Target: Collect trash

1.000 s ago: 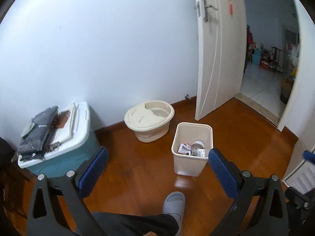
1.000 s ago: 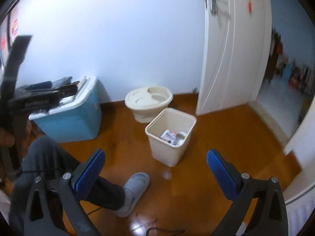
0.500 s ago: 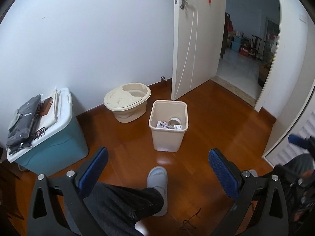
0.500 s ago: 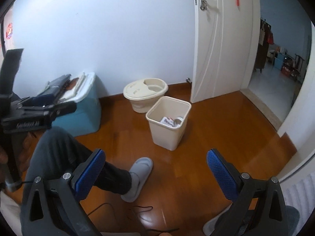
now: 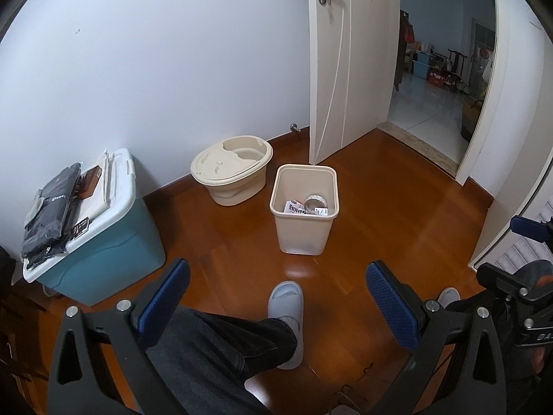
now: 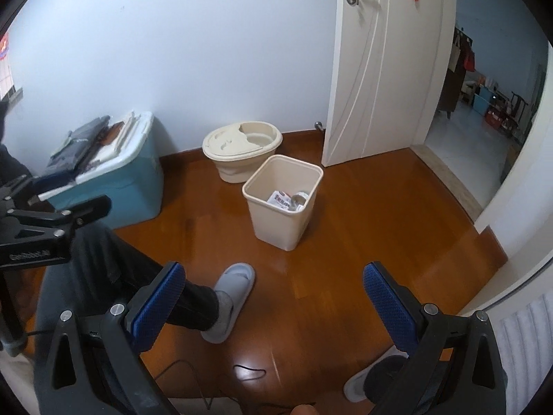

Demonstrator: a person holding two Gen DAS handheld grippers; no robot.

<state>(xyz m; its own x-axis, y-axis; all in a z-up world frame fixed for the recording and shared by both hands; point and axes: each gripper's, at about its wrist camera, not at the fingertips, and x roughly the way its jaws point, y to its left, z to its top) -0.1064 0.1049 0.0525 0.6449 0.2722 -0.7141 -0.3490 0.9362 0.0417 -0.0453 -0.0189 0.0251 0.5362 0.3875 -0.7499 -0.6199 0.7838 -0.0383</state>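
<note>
At about 9 o'clock in the left wrist view a teal storage box (image 5: 103, 242) with a white lid stands against the wall, and dark folded packets (image 5: 52, 204) lie on the lid; it probably serves as a shelf there. Next, toward 12 o'clock, a beige tub (image 5: 231, 173) sits on the floor close to the wall. Just to its right, in the centre of the view, is the trash bin (image 5: 304, 221), upright on the wooden floor (image 5: 397, 214), apart from the tub and near the open door (image 5: 349, 62). Inside it lie a printed wrapper (image 5: 293, 207) and a ring-shaped thing like a tape roll (image 5: 315, 202), so some trash is already collected in it. I judge the bin stands in the open so that it can be reached from any side.

The left gripper (image 5: 278, 297) has its blue pads wide apart and carries nothing. It hangs well above the floor over the person's leg (image 5: 221, 349) and grey slipper (image 5: 286, 297), at 6 o'clock. The right gripper (image 6: 273, 297) is also spread and empty, aimed toward the same bin (image 6: 283, 204) at about 12 o'clock. On the floor at 6 o'clock in the right view lies a thin dark cord (image 6: 249, 371); whether it is trash I cannot tell. Both claws seem ready for the next pick.
</note>
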